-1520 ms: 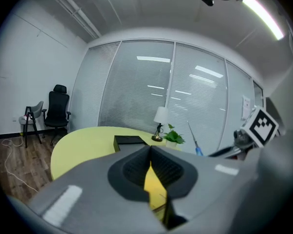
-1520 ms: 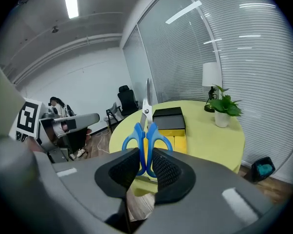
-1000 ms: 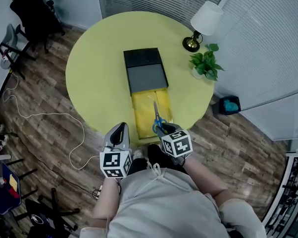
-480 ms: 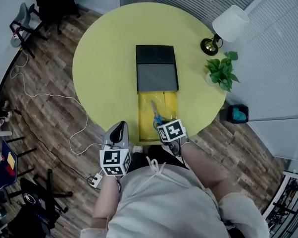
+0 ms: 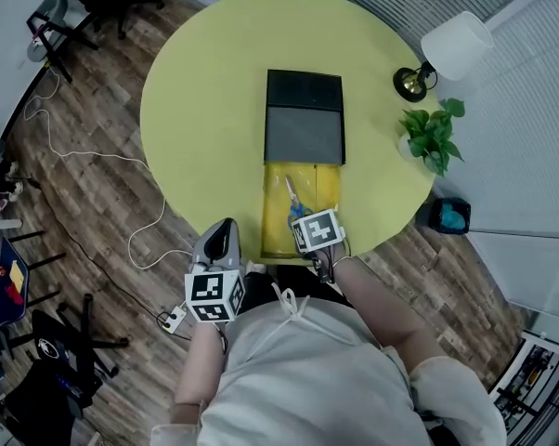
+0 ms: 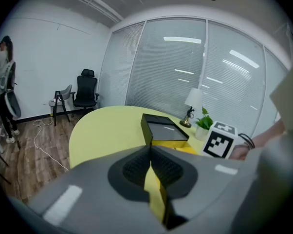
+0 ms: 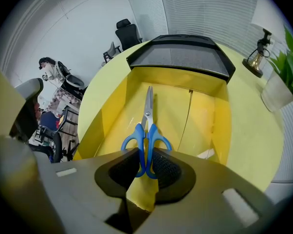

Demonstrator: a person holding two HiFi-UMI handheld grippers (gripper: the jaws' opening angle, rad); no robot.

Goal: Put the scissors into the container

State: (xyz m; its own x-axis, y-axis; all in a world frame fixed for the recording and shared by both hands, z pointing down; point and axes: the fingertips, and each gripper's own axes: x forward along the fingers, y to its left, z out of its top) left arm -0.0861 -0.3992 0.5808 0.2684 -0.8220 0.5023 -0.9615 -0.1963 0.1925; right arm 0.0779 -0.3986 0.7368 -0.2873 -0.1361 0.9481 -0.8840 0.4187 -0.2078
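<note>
Gripping scissors [image 7: 147,123] by blue handles, right gripper [image 7: 145,156] over open yellow container [image 7: 205,116]; left gripper [image 6: 150,152] clenched, empty

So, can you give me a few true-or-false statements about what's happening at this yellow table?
1. The right gripper grips the scissors by their blue handles, over the yellow container. True.
2. The scissors' blades point back at the person. False: they point away, toward the black box.
3. The left gripper carries a second pair of scissors. False: its jaws are together with nothing between them.
4. A lamp and a potted plant stand on the table. True.
</note>
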